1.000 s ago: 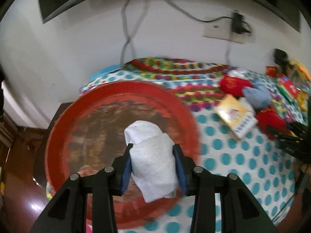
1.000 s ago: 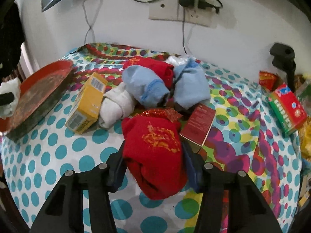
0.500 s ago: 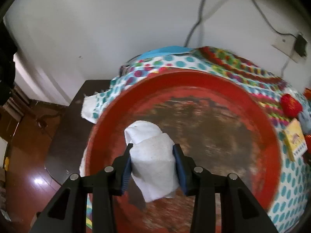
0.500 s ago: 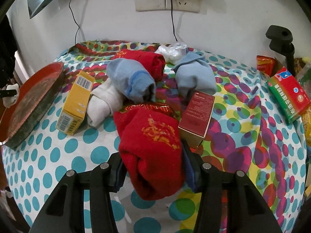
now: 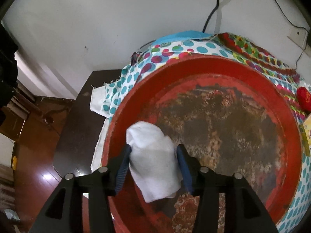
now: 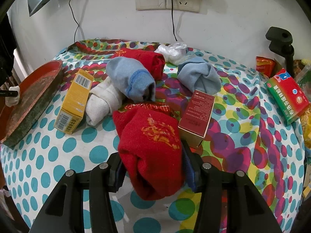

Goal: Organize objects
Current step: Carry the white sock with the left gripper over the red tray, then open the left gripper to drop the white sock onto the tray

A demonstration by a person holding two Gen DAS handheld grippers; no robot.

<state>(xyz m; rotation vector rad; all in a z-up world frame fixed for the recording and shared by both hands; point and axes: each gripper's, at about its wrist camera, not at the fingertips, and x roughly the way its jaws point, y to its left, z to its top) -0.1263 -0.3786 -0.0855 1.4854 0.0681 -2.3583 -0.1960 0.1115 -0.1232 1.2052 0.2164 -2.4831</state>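
Two rolled socks are in my claws. Risk first: the white sock roll sits near the red tray's near rim, so it could tumble out over the edge. My left claw has just been opening; its pads look barely clear of that roll. My right claw is clamped on the red sock roll over the counter.

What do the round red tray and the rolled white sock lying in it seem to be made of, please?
The round red tray looks like painted or lacquered metal or wood, which one is unclear: its glossy red rim gives way to a floor worn into mottled brown patches. The rolled white sock looks like soft knitted cotton-type fabric: matte, with a fine looped texture and rounded folds.
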